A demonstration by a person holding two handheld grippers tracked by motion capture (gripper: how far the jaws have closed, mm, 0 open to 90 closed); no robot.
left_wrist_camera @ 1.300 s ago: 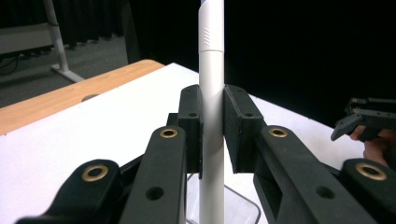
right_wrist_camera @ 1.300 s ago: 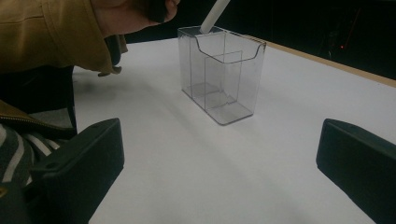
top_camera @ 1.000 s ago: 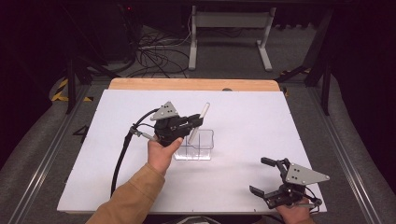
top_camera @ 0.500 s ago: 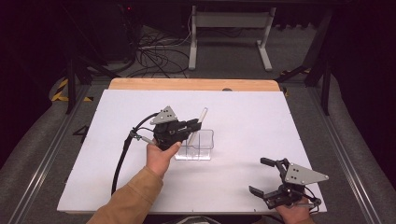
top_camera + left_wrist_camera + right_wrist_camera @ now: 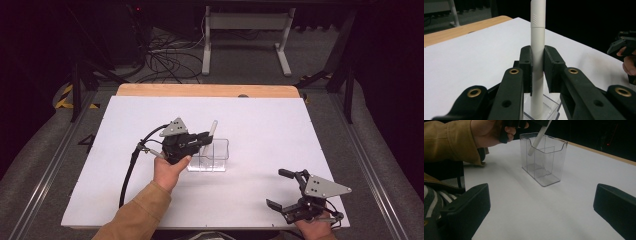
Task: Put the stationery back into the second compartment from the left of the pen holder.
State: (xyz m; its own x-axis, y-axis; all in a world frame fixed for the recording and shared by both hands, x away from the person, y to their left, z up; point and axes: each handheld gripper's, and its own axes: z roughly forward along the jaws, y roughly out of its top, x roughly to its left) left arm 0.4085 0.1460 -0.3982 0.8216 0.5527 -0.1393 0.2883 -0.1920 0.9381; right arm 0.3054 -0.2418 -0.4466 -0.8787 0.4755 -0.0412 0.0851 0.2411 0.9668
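Note:
A white pen (image 5: 537,50) stands nearly upright, and my left gripper (image 5: 537,65) is shut on its barrel. In the high view the left gripper (image 5: 206,137) hovers at the left end of a clear plastic holder (image 5: 215,156) in the middle of the white table. The pen (image 5: 212,130) leans up and to the right there. Its lower end dips into the left rear compartment of the holder (image 5: 544,157), as the pen (image 5: 537,138) shows in the right gripper view. My right gripper (image 5: 278,188) rests at the table's front right corner, open with nothing between its jaws.
The white tabletop (image 5: 260,125) has a wooden strip (image 5: 200,90) along its far edge. A black cable (image 5: 131,167) trails from the left gripper toward the front left. Metal rails run down both sides of the table, and a stand and loose cables lie on the floor behind.
The left gripper with the pen has sunk slightly and shifted a little left, bringing the pen's lower end deeper into the holder. The right gripper has not moved.

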